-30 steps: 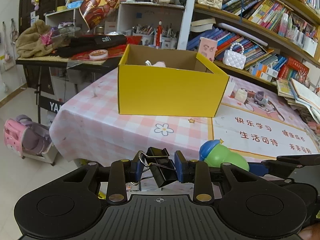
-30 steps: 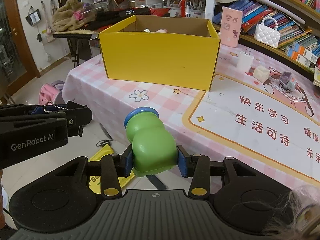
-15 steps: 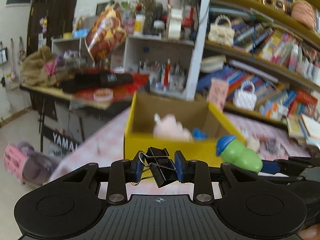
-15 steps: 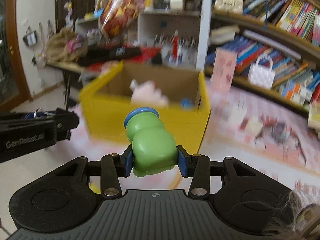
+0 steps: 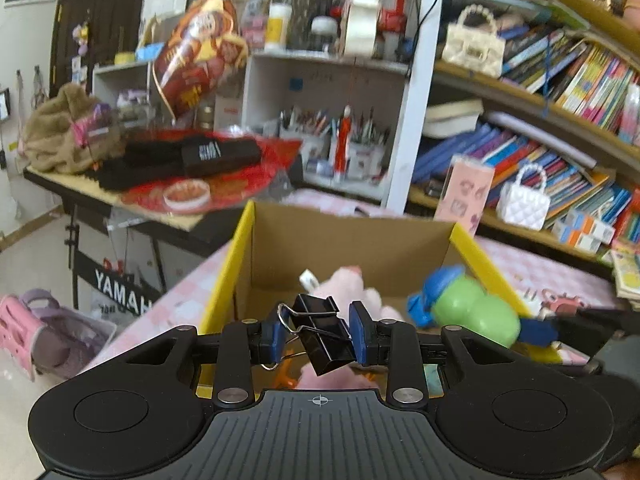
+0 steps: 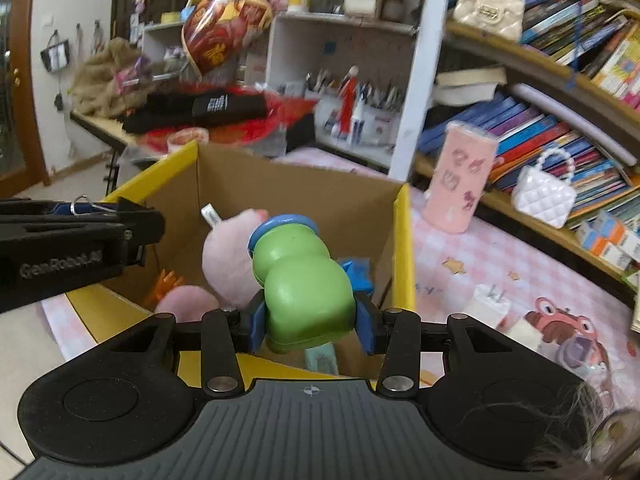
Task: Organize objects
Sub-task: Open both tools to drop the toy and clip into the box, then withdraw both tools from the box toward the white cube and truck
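Note:
My left gripper is shut on a black binder clip and hangs over the open yellow cardboard box. My right gripper is shut on a green toy with a blue cap, also above the box. The same toy shows at the right of the left wrist view, over the box's right wall. Inside the box lie a pink plush, an orange piece and a blue item. The left gripper's arm shows at the left of the right wrist view.
The box stands on a pink checked tablecloth with a printed mat. Small white blocks and a pink card sit to the box's right. Crowded bookshelves stand behind; a cluttered side table lies at the left.
Both grippers have moved forward and a little up, from in front of the box to above its opening. Each holds the same object as before.

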Demonstrator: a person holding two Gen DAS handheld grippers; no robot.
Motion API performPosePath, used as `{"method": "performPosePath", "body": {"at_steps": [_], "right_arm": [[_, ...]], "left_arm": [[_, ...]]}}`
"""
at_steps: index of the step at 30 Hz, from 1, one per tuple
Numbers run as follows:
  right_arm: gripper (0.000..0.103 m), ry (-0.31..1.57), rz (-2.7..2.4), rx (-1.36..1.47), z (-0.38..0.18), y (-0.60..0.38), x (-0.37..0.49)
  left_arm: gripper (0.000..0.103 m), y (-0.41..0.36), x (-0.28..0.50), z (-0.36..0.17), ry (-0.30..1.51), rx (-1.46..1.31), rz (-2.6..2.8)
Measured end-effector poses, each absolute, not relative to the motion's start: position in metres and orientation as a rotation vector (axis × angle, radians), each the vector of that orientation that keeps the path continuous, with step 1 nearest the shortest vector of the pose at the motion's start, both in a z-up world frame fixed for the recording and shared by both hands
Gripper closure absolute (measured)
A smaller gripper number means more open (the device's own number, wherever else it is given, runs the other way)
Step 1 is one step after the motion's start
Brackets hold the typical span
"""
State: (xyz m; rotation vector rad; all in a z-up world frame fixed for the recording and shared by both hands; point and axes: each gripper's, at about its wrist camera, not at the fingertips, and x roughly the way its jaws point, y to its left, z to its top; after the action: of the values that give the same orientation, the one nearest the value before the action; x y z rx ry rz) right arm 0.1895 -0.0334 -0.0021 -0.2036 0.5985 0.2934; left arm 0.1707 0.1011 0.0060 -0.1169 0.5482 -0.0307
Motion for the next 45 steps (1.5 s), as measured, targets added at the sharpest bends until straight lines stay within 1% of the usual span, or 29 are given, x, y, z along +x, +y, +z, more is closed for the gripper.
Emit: {"method": "performPosePath", "body": {"at_steps": [4, 10, 13, 14, 15, 16, 17, 21, 24, 28, 30, 32, 33, 45], "right_arm": [[0.062, 0.629, 0.320, -0.205, -0.008, -0.032, 0.202], [0.060, 0.683, 0.360, -0.152, -0.008, -0.036, 0.210], [0.056, 0.675, 0.345, -0.165, -0.007, -0.034, 0.207], [0.055, 0.673, 0.337, -0.170, -0.006, -0.034, 0.206], [0.054, 0.668, 0.328, -0.175, -0.005, -0.034, 0.204], [0.051, 0.663, 0.320, -0.174, -0.003, -0.034, 0.202], [0.048, 0.652, 0.318, -0.163, 0.000, -0.036, 0.198], [0.048, 0.607, 0.301, -0.140, 0.014, -0.043, 0.187], [0.048, 0.577, 0.281, -0.115, 0.024, -0.048, 0.173], [0.047, 0.560, 0.251, -0.091, 0.030, -0.052, 0.149], [0.045, 0.557, 0.236, -0.090, 0.029, -0.052, 0.134], [0.039, 0.559, 0.216, -0.101, 0.026, -0.051, 0.120], [0.039, 0.563, 0.204, -0.110, 0.023, -0.050, 0.112], [0.038, 0.663, 0.154, -0.118, -0.011, -0.053, 0.032]], "left_arm": [[0.072, 0.100, 0.180, -0.006, 0.596, -0.127, -0.019], [0.071, 0.101, 0.188, -0.008, 0.602, -0.118, -0.020], [0.069, 0.101, 0.188, -0.008, 0.600, -0.125, -0.033], [0.067, 0.101, 0.187, -0.008, 0.596, -0.127, -0.041], [0.060, 0.101, 0.185, -0.006, 0.586, -0.132, -0.049], [0.055, 0.101, 0.182, -0.004, 0.572, -0.138, -0.050], [0.054, 0.102, 0.179, -0.001, 0.557, -0.142, -0.051], [0.051, 0.102, 0.164, 0.015, 0.494, -0.139, -0.055], [0.038, 0.105, 0.149, 0.027, 0.453, -0.140, -0.046], [0.026, 0.110, 0.126, 0.036, 0.429, -0.141, -0.038], [0.024, 0.113, 0.112, 0.036, 0.431, -0.142, -0.033], [0.024, 0.116, 0.099, 0.034, 0.446, -0.143, -0.027], [0.024, 0.117, 0.093, 0.032, 0.456, -0.143, -0.023], [0.023, 0.115, 0.023, 0.000, 0.583, -0.119, -0.042]]}}
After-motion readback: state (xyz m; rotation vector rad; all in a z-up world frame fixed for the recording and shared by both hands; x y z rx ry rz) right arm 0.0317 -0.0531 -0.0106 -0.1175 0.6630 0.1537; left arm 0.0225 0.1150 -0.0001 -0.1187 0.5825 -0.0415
